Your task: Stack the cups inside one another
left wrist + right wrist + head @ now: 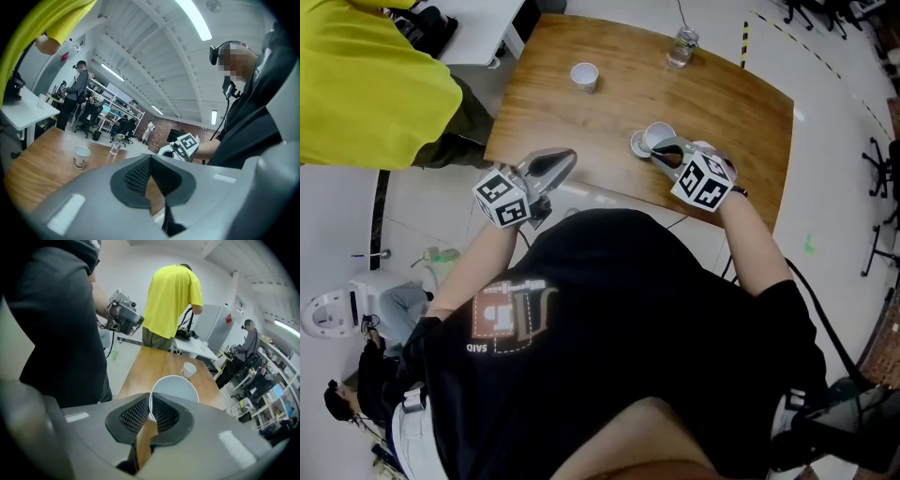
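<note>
- Right gripper (150,414) pinches the white cup (176,389) by its rim, likely to carry it to the far cup (584,75).
- Left gripper (149,176) pressed together, empty, held aside.

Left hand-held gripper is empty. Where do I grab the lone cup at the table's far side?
Take the lone cup by its rim, one jaw inside and one outside the wall, coming from above. It stands upright, mouth open, and a thin wall likely suits a rim pinch, as the right hand-held gripper pinches the second cup.
</note>
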### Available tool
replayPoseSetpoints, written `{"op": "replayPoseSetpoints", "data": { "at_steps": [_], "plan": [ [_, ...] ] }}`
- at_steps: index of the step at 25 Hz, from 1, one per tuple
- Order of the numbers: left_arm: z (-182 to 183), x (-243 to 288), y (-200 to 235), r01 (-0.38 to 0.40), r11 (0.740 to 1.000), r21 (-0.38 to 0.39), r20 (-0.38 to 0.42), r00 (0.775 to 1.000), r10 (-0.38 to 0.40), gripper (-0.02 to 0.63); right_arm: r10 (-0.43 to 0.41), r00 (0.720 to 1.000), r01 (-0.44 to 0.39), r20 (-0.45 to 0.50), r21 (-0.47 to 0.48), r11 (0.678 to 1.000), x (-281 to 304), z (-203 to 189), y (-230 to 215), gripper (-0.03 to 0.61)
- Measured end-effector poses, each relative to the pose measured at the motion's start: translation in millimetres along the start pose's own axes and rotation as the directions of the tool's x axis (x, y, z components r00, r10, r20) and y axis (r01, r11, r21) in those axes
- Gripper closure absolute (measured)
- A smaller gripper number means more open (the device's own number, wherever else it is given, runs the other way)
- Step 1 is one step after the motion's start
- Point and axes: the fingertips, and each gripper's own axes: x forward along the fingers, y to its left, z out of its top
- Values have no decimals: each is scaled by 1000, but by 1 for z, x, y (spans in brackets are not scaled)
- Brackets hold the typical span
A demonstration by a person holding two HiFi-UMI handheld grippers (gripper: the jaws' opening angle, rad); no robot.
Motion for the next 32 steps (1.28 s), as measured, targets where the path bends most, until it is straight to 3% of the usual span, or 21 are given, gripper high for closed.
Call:
{"op": "replayPoseSetpoints", "data": {
  "at_steps": [4,7,10,12,14,17,19,21,24,26,29,32],
  "plan": [
    [-4,-23,4,-27,1000,2,-4,1000,27,612,37,997,-37,-62,0,999,29,-6,11,548],
    [-5,-33,9,-51,999,-8,-8,999,51,612,42,998,-39,-53,53,998,39,-4,9,409],
    [-1,-33,15,-46,999,2,4,999,46,612,-49,996,38,76,137,990,7,21,-10,396],
    [3,-29,20,-40,999,8,19,999,40,612,-159,963,99,219,260,960,-36,37,-32,396],
    [11,-23,25,-43,999,10,31,999,42,612,-282,890,107,359,437,893,-87,39,-52,408],
    [26,-5,25,-30,999,30,52,998,28,612,-495,734,53,465,687,725,-156,3,-69,455],
    [34,14,23,-14,999,52,52,999,11,612,-620,652,68,436,781,621,-185,-36,-65,503],
    [36,32,22,-12,997,78,31,999,9,612,-713,608,139,350,837,529,-199,-78,-52,560],
    [32,52,23,-25,994,109,-8,1000,26,612,-783,588,213,202,895,391,-201,-135,-29,565],
    [29,60,22,-28,994,110,-22,999,30,612,-783,605,216,145,916,336,-194,-159,-13,565],
    [28,73,15,-9,994,109,-31,999,12,612,-764,633,221,124,917,331,-189,-173,4,565],
    [31,85,9,12,993,117,-35,999,-8,612,-762,634,235,128,907,348,-197,-173,3,565]
  ]
}}
